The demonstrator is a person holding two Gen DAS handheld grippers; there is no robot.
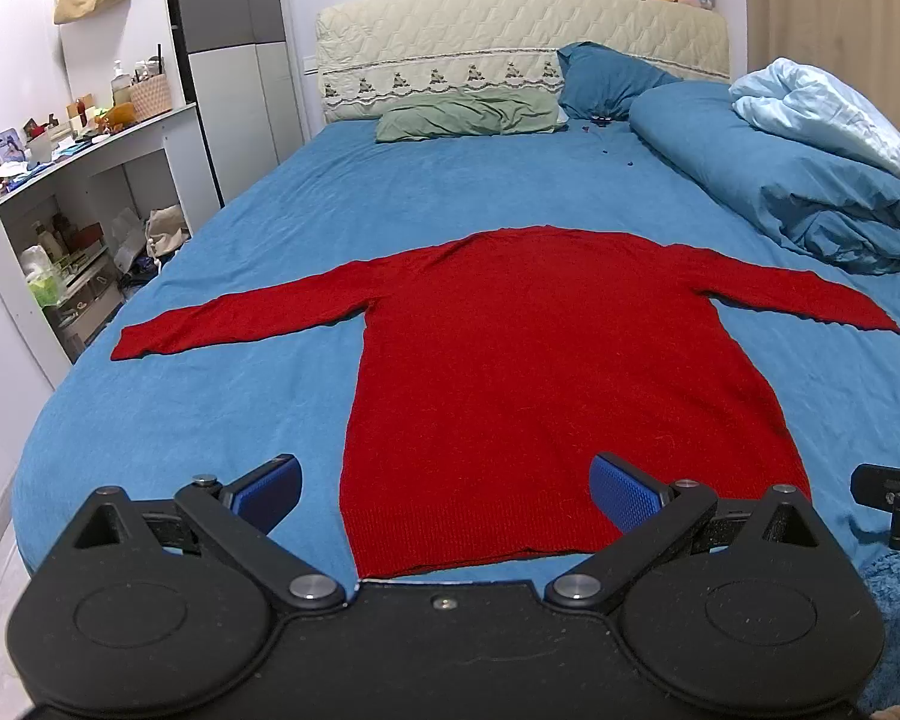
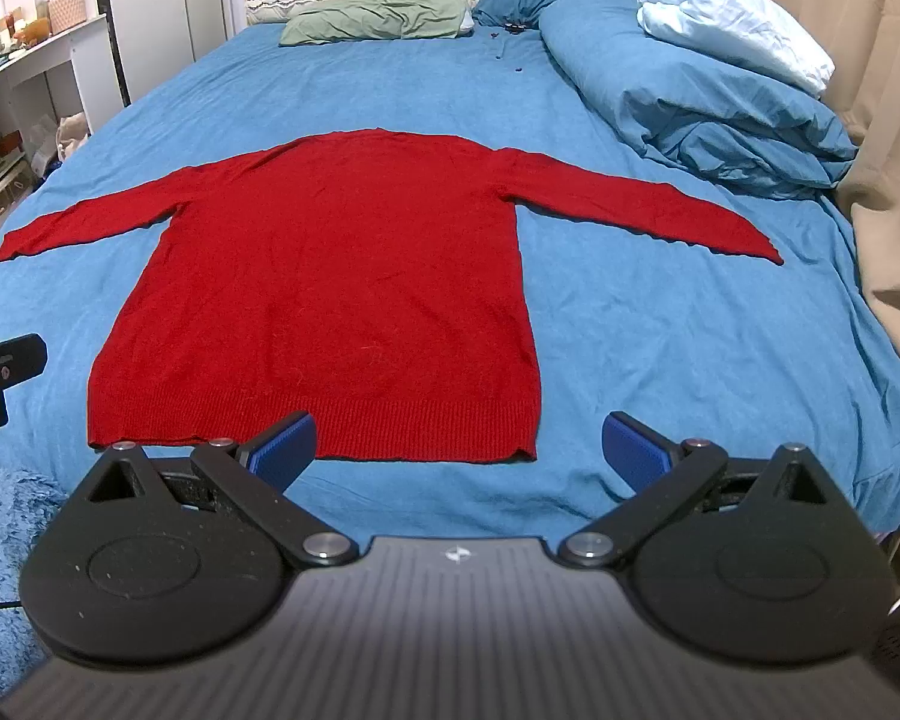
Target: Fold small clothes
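Observation:
A red long-sleeved sweater (image 1: pixel 528 372) (image 2: pixel 336 276) lies flat on the blue bed sheet (image 1: pixel 240 228) (image 2: pixel 660 348), both sleeves spread out sideways, hem toward me. My left gripper (image 1: pixel 447 489) hovers over the hem's left part, open, blue pads wide apart with nothing between them. My right gripper (image 2: pixel 459 444) is at the hem's right corner, also open and empty. In the left wrist view the right gripper's edge (image 1: pixel 894 498) shows at the far right. The left gripper's edge (image 2: pixel 0 378) shows at the far left of the right wrist view.
A green pillow (image 1: pixel 468 114), a blue pillow (image 1: pixel 606 78) and a bunched blue duvet (image 1: pixel 780 180) with a pale blue cloth (image 1: pixel 822 108) fill the bed's far end and right side. A cluttered white shelf (image 1: pixel 78 180) stands left. A beige curtain (image 2: pixel 882 150) hangs right.

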